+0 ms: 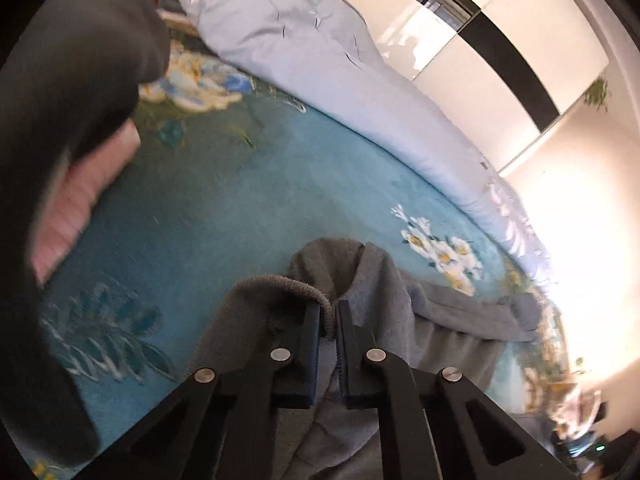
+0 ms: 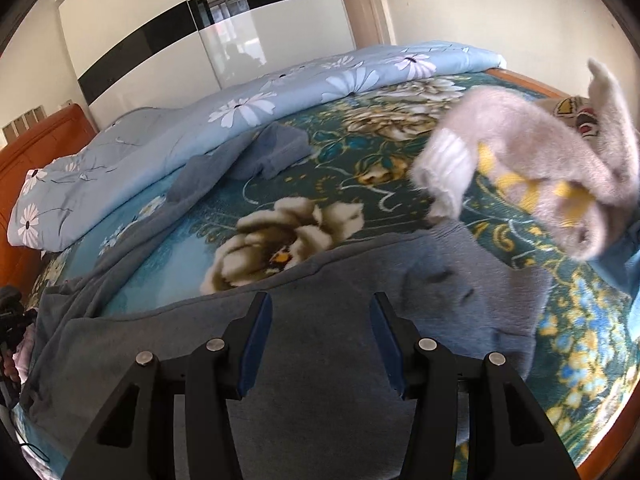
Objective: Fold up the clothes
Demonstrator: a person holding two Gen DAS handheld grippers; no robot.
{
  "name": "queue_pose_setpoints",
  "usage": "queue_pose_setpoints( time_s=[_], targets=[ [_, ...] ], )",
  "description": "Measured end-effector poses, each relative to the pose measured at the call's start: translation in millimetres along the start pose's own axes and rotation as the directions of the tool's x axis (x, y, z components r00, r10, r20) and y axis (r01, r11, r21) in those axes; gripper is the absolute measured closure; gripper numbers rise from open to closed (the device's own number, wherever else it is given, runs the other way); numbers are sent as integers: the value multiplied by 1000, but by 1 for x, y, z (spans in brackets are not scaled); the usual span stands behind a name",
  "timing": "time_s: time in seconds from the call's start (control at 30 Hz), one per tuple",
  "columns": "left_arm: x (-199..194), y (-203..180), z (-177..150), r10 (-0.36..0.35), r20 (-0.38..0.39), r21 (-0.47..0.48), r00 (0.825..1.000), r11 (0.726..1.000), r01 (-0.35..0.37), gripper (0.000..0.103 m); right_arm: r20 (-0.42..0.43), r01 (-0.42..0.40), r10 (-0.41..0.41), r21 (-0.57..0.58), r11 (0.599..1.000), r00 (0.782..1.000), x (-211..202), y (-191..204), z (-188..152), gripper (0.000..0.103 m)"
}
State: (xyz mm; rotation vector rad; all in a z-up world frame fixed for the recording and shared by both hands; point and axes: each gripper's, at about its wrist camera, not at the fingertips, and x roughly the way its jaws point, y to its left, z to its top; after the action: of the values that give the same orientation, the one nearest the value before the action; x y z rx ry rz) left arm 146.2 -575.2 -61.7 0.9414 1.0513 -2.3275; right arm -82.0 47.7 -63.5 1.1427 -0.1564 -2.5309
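A grey sweatshirt point(image 2: 328, 344) lies spread on the floral blue bed cover point(image 2: 360, 184). In the left wrist view my left gripper point(image 1: 329, 312) is shut on a ribbed edge of the grey sweatshirt point(image 1: 360, 276) and holds it bunched above the bed cover point(image 1: 240, 200). In the right wrist view my right gripper point(image 2: 321, 308) is open and empty just over the grey fabric. A blurred light grey garment with yellow and white parts point(image 2: 532, 168) hangs in the air at the right.
A light blue daisy-print duvet point(image 2: 200, 116) is rolled along the far side of the bed. Another blue-grey garment point(image 2: 276, 148) lies beside it. A dark sleeve and a hand point(image 1: 80, 184) fill the left of the left wrist view. A white wardrobe point(image 2: 200, 32) stands behind.
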Motion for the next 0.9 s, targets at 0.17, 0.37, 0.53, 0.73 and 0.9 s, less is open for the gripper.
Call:
queue_pose_setpoints(
  time_s=[0.17, 0.37, 0.53, 0.73, 0.9],
  targets=[
    [11, 5, -8, 8, -49, 3, 999, 1000, -8, 94, -16, -17, 17, 6, 1000, 1000, 5, 3, -2, 51],
    [26, 20, -21, 21, -122, -43, 992, 999, -27, 69, -41, -25, 25, 10, 1000, 999, 12, 4, -5, 51],
    [19, 13, -24, 20, -94, -21, 995, 1000, -22, 72, -63, -35, 36, 18, 999, 997, 19, 6, -8, 51],
    [-11, -11, -11, 225, 94, 70, 970, 970, -232, 97, -66, -38, 38, 8, 999, 997, 21, 6, -7, 51],
    [-13, -12, 8, 436, 164, 87, 885, 887, -454, 96, -58, -31, 32, 12, 999, 998, 22, 3, -1, 51]
  ],
)
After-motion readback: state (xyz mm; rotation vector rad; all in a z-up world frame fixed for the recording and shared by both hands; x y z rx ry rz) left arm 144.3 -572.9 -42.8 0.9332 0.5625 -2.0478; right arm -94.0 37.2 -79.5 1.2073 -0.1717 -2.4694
